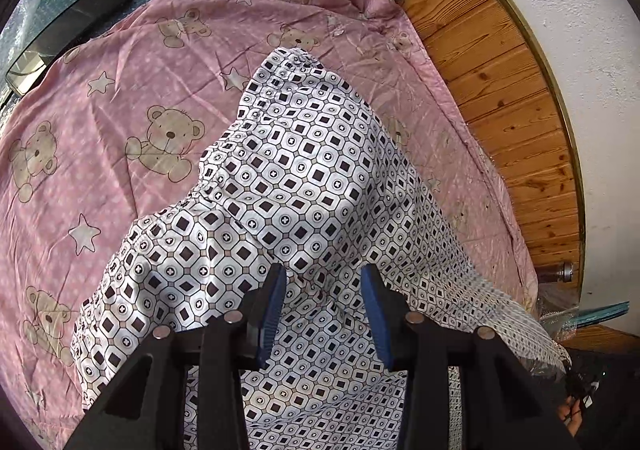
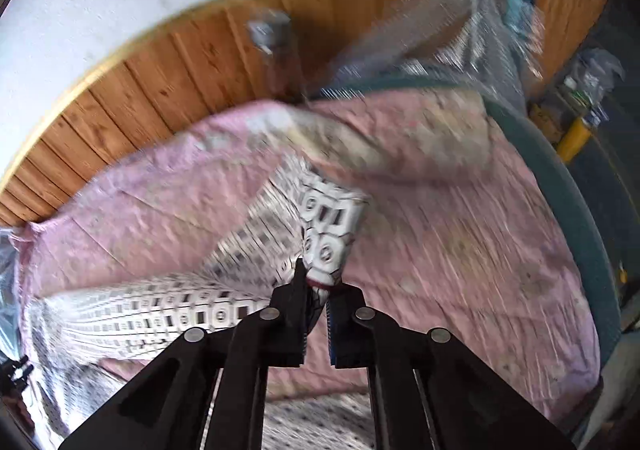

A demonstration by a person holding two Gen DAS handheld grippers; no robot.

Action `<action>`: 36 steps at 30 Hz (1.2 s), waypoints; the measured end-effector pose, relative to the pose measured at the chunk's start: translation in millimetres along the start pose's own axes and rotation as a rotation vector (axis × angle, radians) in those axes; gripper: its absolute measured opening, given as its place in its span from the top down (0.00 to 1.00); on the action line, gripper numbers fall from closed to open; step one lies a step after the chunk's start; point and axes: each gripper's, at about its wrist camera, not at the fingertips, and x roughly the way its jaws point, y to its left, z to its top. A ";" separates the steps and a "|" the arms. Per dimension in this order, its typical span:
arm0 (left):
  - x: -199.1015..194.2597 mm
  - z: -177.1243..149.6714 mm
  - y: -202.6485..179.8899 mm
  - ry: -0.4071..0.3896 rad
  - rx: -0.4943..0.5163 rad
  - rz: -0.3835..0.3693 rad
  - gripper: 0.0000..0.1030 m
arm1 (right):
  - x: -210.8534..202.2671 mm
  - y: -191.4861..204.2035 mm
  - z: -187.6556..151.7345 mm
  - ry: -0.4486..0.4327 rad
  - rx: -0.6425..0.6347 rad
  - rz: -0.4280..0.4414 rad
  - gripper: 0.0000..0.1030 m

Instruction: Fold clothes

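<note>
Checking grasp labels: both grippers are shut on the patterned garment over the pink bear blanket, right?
Not quite. Only the right gripper is shut on the patterned garment, as the right wrist view shows. The left wrist view shows the left gripper open above the garment, holding nothing. The pink bear blanket does lie underneath.

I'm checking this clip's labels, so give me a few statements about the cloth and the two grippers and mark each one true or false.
1. The right gripper is clamped on the patterned garment. True.
2. The left gripper pinches the garment. False: its fingers stand apart above the cloth, with nothing between them.
3. The garment lies on a pink teddy-bear bedsheet. True.
4. The garment is plain blue. False: it is white with dark squares and circles.
5. Wooden panelling runs along the wall beside the bed. True.
</note>
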 end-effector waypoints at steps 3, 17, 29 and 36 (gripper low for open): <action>16.2 1.7 3.9 0.035 -0.001 0.021 0.60 | 49.8 -45.9 -42.4 0.187 0.051 -0.057 0.72; 40.1 47.3 -42.6 0.062 0.085 0.079 0.56 | 123.6 -22.3 29.0 0.202 0.000 -0.052 0.48; 51.6 117.9 -31.5 -0.052 0.018 0.143 0.55 | 66.1 -14.0 69.5 -0.049 -0.048 -0.165 0.95; 103.3 143.9 -32.2 0.059 0.055 0.191 0.55 | 105.3 -20.3 69.8 0.058 0.001 -0.167 0.93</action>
